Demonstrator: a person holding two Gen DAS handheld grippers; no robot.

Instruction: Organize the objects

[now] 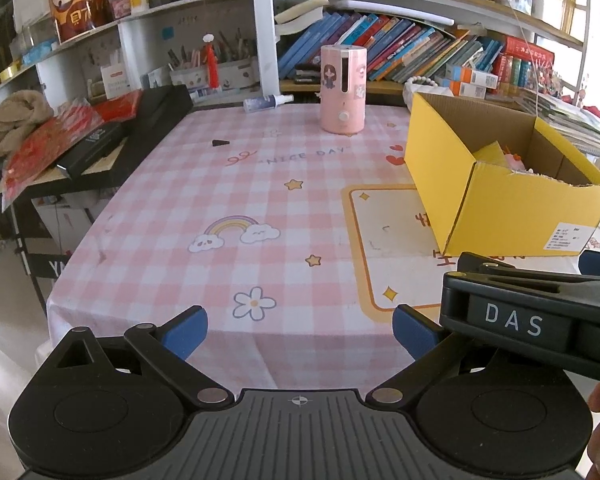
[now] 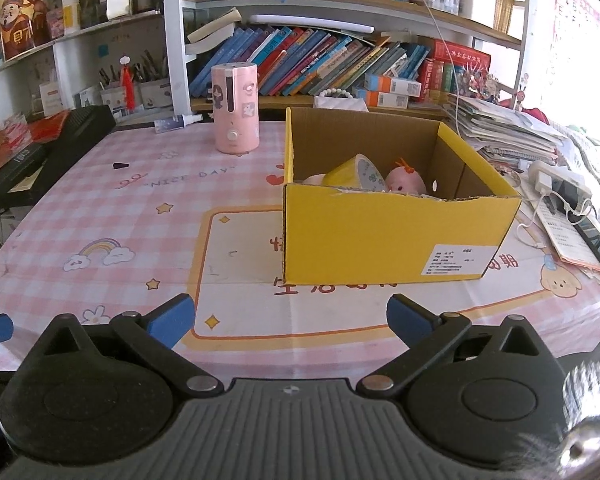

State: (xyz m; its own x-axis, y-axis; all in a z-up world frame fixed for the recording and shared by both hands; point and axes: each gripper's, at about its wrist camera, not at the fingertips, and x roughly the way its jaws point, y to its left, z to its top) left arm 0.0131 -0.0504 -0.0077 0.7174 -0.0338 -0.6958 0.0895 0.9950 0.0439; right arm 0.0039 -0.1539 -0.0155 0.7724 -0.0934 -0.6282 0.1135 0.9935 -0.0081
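Observation:
A yellow cardboard box [image 2: 380, 240] stands open on the pink checked tablecloth [image 2: 100, 208]. Inside it lie a yellow roll [image 2: 354, 174] and a pink doll [image 2: 406, 182]. The box also shows in the left wrist view [image 1: 500, 208] at the right. A pink cylindrical humidifier [image 1: 343, 90] stands upright at the back of the table; it also shows in the right wrist view [image 2: 236, 108]. My left gripper [image 1: 300, 330] is open and empty above the table's front edge. My right gripper [image 2: 292, 318] is open and empty in front of the box.
A small spray bottle [image 1: 266, 101] lies at the back edge. A small black piece [image 1: 220, 143] lies on the cloth. Black cases and red packets [image 1: 80, 136] sit at the left. Papers, a charger and a phone [image 2: 572, 216] lie right of the box. Bookshelves stand behind.

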